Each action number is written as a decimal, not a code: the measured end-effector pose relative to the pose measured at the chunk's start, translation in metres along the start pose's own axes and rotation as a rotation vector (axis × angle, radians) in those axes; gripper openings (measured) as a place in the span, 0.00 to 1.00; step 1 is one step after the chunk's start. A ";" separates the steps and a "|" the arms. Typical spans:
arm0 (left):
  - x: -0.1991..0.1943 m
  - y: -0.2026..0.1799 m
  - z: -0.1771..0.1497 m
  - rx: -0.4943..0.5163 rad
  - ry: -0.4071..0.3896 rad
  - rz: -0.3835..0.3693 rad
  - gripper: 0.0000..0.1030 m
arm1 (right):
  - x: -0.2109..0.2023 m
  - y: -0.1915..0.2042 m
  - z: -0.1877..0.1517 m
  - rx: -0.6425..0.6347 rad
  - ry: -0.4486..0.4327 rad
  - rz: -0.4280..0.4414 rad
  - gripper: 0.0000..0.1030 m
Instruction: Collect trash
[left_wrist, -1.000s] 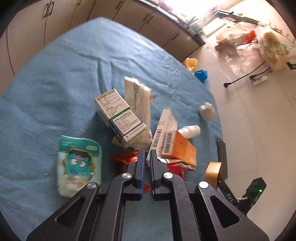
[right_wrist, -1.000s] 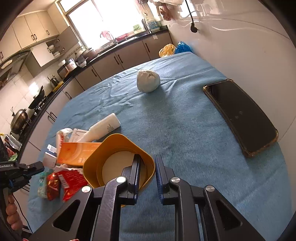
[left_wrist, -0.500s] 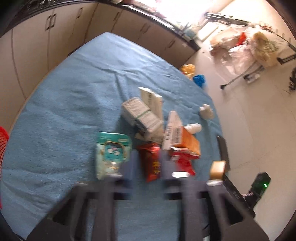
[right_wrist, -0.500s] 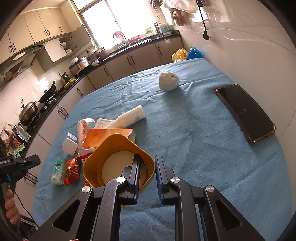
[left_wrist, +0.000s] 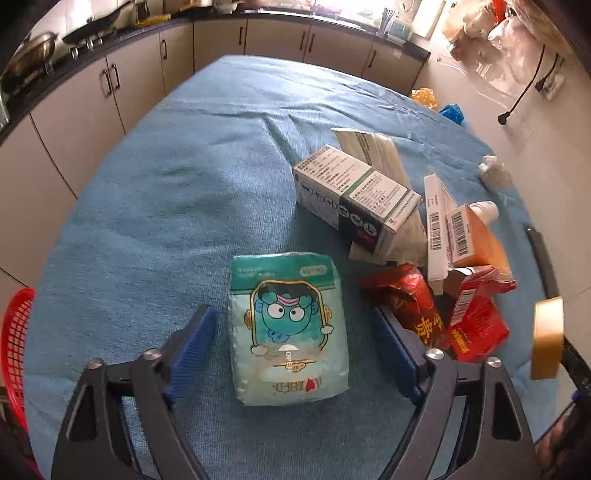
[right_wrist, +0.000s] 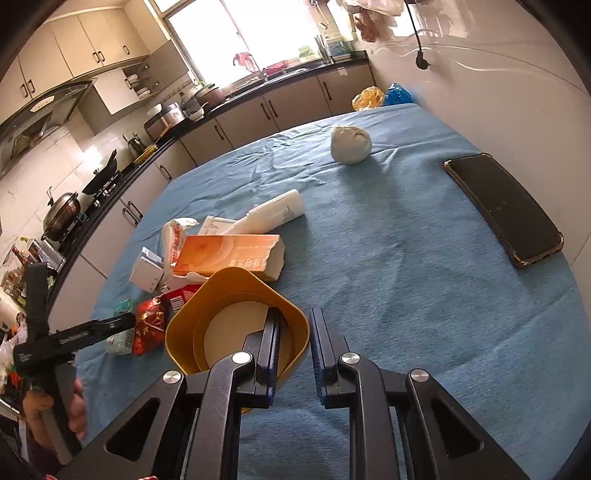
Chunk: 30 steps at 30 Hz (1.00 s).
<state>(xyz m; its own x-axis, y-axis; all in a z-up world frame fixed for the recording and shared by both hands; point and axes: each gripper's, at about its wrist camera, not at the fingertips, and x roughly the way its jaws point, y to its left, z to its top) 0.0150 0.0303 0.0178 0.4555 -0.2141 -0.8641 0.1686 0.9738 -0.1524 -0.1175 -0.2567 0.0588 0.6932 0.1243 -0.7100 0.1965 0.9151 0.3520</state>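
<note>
Our left tongs (left_wrist: 295, 332) are opening astride the tissue pack (left_wrist: 290, 332) on the blue worktop (left_wrist: 184, 192), pads clear of it. Our right tongs (right_wrist: 293, 347) grip the yellow bin (right_wrist: 236, 317) by its wall.

A home kitchen; cabinets (right_wrist: 280, 107) under a dark counter; wok (right_wrist: 61, 214) on the stove.

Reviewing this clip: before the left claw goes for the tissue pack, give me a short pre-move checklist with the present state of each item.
1. Left claw straddles the tissue pack, jaws opening: ok.
2. Pads clear of the pack's sides: ok.
3. Red snack wrapper clear of the near finger: not ok, they look touching.
4. Right claw shut on the yellow bowl rim: ok.
5. Bowl empty enough for the pack: ok.
6. Bowl within reach of the pack: cannot tell.
</note>
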 end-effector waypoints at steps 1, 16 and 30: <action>-0.002 0.000 0.000 0.000 -0.009 0.006 0.43 | 0.001 0.002 -0.001 -0.003 0.003 0.005 0.17; -0.089 0.072 -0.045 -0.160 -0.128 -0.128 0.36 | 0.002 0.056 -0.014 -0.110 0.026 0.085 0.17; -0.158 0.223 -0.107 -0.404 -0.281 0.148 0.37 | 0.037 0.190 -0.042 -0.299 0.126 0.248 0.17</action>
<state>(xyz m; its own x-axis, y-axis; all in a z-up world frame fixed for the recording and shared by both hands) -0.1134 0.2894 0.0689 0.6757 -0.0297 -0.7366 -0.2414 0.9352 -0.2592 -0.0838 -0.0623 0.0733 0.6005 0.3842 -0.7013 -0.1893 0.9204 0.3421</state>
